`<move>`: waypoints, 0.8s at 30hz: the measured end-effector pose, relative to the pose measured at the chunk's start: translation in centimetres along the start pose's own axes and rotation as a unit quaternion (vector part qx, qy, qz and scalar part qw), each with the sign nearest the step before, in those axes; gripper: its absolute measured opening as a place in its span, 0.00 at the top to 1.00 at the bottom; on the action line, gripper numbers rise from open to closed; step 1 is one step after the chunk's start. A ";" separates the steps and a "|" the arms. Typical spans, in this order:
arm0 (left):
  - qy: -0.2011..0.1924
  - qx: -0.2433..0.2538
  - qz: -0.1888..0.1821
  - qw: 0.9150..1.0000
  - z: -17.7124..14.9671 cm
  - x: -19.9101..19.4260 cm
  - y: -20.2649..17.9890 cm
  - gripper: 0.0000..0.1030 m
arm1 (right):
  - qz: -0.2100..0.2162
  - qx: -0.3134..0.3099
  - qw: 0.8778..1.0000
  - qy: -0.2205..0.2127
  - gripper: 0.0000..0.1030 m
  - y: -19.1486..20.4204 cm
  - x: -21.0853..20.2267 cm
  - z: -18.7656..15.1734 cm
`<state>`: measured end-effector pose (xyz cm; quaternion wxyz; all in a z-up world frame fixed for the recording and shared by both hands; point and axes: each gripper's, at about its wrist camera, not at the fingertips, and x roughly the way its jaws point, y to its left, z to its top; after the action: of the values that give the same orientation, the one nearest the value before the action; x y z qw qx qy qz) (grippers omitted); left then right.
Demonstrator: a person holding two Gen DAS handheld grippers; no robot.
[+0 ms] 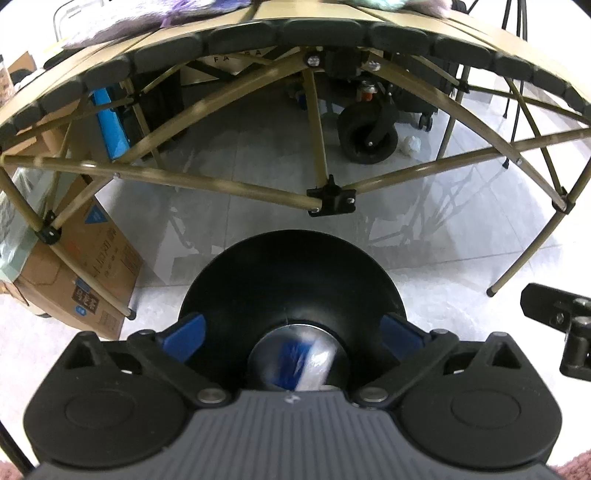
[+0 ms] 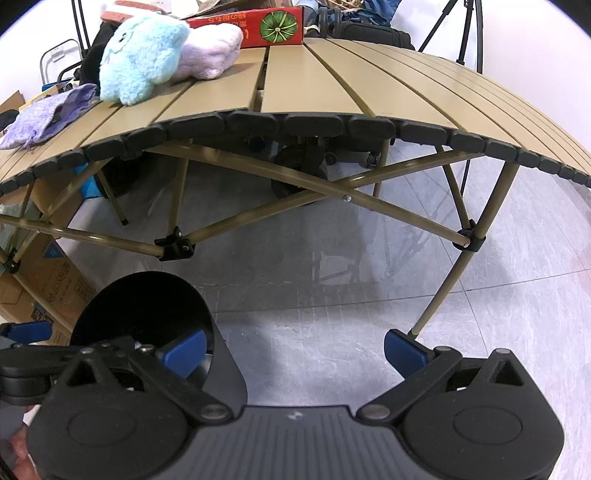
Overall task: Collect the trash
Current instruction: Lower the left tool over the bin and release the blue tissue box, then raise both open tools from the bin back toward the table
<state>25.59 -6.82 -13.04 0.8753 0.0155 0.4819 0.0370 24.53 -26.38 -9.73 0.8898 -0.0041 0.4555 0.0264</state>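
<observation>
Left gripper stands wide open over the black bin; a blurred blue-and-white wrapper lies inside at the bottom — probably light, crinkly, slippery; best pinched at an edge. Right gripper open, empty.

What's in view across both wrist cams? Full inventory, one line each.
Trash bin: one, black, on floor below left gripper.
Can: one, blue-silver, blurred, inside bin.
Folding table: one, tan slats.
Plush toy: one, light blue, on table.
Cloth: one, purple, table's left edge.
Red box: one, table's far side.
Cardboard box: one, brown, floor left.
Wheel: one, black, under table.
Left gripper: open over bin.
Right gripper: open, empty.
</observation>
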 end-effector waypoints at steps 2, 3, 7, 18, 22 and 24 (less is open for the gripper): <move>0.003 0.001 0.002 1.000 0.0 0.1 0.0 0.00 | 0.000 0.000 1.000 0.000 0.00 0.0 0.0 0.0; 0.006 0.001 0.002 1.000 0.0 0.2 0.0 0.00 | 0.000 0.000 1.000 0.000 0.00 0.0 0.0 0.0; 0.014 -0.006 0.002 1.000 0.0 0.4 0.2 0.00 | 0.001 0.000 1.000 0.000 0.00 -0.1 0.0 0.0; 0.025 -0.010 0.005 1.000 0.0 0.7 0.4 0.00 | 0.001 -0.001 1.000 0.001 0.00 0.0 0.0 0.0; 0.026 -0.011 0.006 1.000 0.0 0.7 0.4 0.00 | 0.001 -0.001 1.000 0.001 0.00 0.0 0.0 -0.1; 0.026 -0.012 0.006 1.000 0.0 0.7 0.4 0.00 | 0.002 -0.001 1.000 0.001 0.00 0.0 0.0 -0.1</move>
<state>25.95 -6.38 -13.64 0.8621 0.0071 0.5043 0.0486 24.49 -26.41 -9.77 0.8896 -0.0043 0.4559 0.0283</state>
